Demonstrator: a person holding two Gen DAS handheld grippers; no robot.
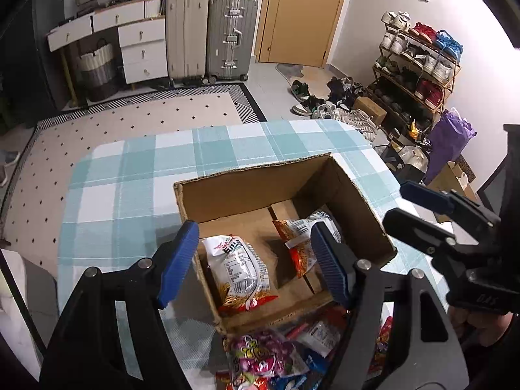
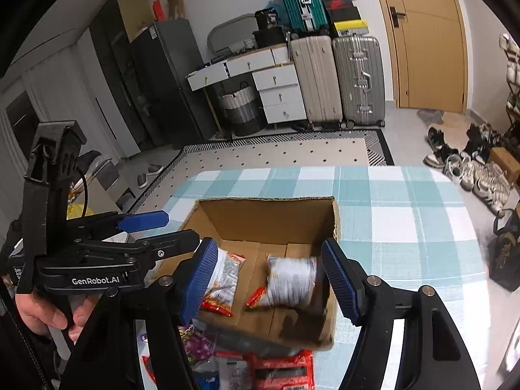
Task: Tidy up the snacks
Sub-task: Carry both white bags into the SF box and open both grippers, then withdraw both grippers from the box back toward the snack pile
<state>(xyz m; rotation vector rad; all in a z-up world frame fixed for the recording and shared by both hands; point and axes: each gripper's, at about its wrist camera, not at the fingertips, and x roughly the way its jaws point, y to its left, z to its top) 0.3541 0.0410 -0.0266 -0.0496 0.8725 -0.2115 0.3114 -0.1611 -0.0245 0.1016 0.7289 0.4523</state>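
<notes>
An open cardboard box (image 1: 243, 195) (image 2: 266, 221) stands on a table with a blue-and-white checked cloth (image 1: 130, 195) (image 2: 406, 227). Two white-and-red snack packets lie on its floor: one at the left (image 1: 237, 269) (image 2: 224, 282), one at the right (image 1: 302, 243), which is blurred in the right wrist view (image 2: 289, 279). My left gripper (image 1: 255, 260) (image 2: 180, 229) hangs open over the box's near left part, holding nothing. My right gripper (image 2: 271, 276) (image 1: 412, 208) is open over the box's right side, its pads clear of the packets. A pile of loose snack packets (image 1: 269, 354) (image 2: 279, 370) lies in front of the box.
A person's hand (image 2: 42, 312) holds the left gripper's handle. Beyond the table are a dotted rug (image 1: 130, 120), suitcases (image 1: 208, 35), white drawers (image 1: 143, 48), a wooden door (image 1: 302, 16) and a shoe rack (image 1: 419, 61) with shoes on the floor. A dark bag (image 2: 503, 253) stands right of the table.
</notes>
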